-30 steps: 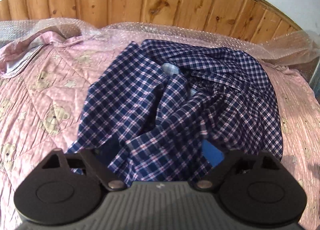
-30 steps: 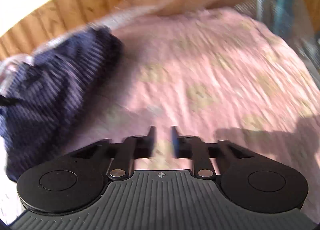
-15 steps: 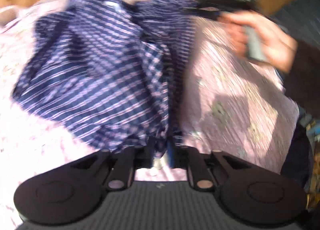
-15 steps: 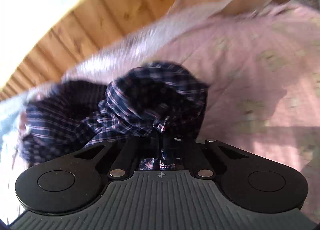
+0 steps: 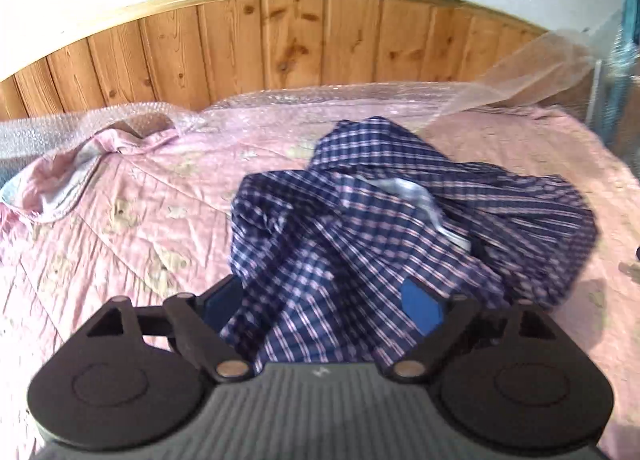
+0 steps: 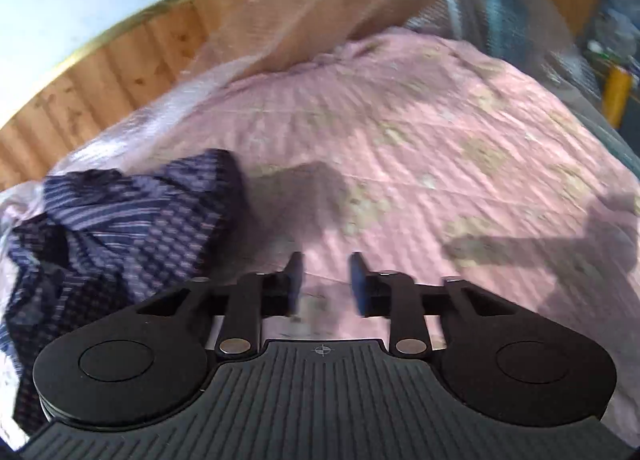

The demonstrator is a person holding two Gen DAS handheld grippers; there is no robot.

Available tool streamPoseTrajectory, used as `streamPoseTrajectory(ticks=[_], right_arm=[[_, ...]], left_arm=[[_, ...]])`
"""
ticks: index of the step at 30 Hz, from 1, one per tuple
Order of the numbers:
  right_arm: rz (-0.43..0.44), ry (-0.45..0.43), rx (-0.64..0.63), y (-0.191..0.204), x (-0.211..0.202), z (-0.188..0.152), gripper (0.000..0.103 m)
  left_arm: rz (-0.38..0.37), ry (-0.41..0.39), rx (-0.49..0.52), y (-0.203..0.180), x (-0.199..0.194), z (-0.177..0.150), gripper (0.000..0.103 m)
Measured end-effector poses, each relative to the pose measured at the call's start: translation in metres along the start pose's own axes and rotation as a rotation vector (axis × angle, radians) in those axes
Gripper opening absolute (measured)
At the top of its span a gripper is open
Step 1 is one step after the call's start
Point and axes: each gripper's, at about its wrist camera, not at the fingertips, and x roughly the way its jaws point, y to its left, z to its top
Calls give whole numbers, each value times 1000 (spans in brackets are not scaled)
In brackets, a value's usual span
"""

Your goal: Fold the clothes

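Plaid shirt [image 5: 384, 228] lies crumpled on the bed [image 5: 120, 228], left hand-held gripper [image 5: 324, 304] spread around cloth, right hand-held gripper [image 6: 326, 284] parted, empty; best pinch an edge and spread flat.

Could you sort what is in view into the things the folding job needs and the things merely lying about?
For the job:
- plaid shirt, crumpled on the bed
- left gripper, open, shirt cloth lying between its fingers
- right gripper, open, over bare quilt

Lying about:
- pink quilt
- bubble wrap along the wooden headboard
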Motion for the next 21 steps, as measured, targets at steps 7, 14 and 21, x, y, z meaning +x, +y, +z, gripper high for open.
streamPoseTrajectory(ticks=[7, 14, 21], right_arm=[[260, -23, -474, 183, 92, 32, 94], [263, 69, -343, 172, 112, 67, 0], [-20, -19, 81, -31, -57, 17, 1]], left_arm=[[68, 78, 36, 5, 43, 11, 2], [-56, -66, 43, 20, -52, -41, 1], [-227, 65, 127, 18, -110, -146, 1]])
